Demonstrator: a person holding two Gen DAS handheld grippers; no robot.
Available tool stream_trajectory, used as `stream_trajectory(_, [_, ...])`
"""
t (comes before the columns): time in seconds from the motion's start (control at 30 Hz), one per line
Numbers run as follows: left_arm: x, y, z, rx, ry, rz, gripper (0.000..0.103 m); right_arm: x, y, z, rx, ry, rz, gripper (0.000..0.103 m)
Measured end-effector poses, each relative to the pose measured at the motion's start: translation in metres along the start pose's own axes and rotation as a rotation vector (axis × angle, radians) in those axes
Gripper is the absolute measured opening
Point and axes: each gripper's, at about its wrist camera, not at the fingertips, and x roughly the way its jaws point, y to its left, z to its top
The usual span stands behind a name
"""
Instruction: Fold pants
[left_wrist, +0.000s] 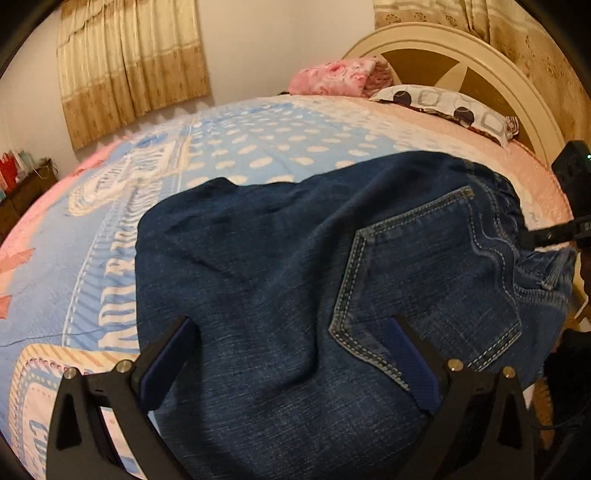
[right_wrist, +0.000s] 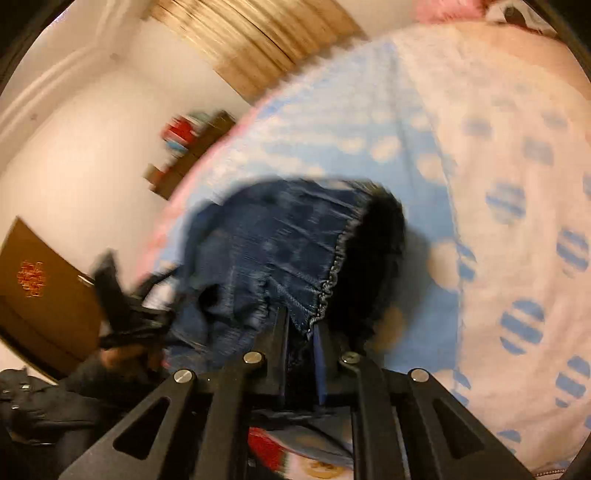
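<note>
Two grippers w/ us on the bed: our left gripper (left_wrist: 291, 325) hangs just above the pants (left_wrist: 295, 280), fingers spread wide apart and gripping nothing, denim showing between them. Our right gripper (right_wrist: 301, 332) is clenched on the gathered waistband edge of the pants (right_wrist: 280, 240); the elastic hem sits pinched between its two fingers. That view is motion-blurred, so finer detail can't be read.

Pants = dark blue jeans, lying bunched and partly folded on the blanket (left_wrist: 110, 236), back pocket (left_wrist: 424, 280) facing up, nearer the pillow than the curtain. Blanket is light blue w/ white dots and pink edges. Beyond the pants, toward the headboard (left_wrist: 491, 62), lies a pillow (left_wrist: 443, 107) w/ circle print, and a pink floral bundle (left_wrist: 336, 79) just beside it. Curtain (left_wrist: 129, 70) hangs on the wall well apart from the pants.
</note>
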Motion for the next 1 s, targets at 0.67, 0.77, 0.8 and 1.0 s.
stream_trajectory(0.67, [0.005,0.114,-0.007,-0.349,0.072,-0.005,0.103,0.003,-0.025,0.006,0.142,-0.231,0.119,0.092])
stream_trajectory(0.77, [0.008,0.101,-0.004,-0.327,0.06,-0.016,0.103,0.025,-0.005,0.006,0.093,-0.18,0.114,0.092])
stream_trajectory(0.8, [0.011,0.092,-0.002,-0.306,0.059,-0.02,0.103,0.029,0.004,0.004,0.05,-0.178,0.085,0.093])
stream_trajectory(1.0, [0.01,0.063,0.008,-0.165,0.029,-0.036,0.051,0.047,0.018,0.011,0.011,-0.129,0.116,0.034])
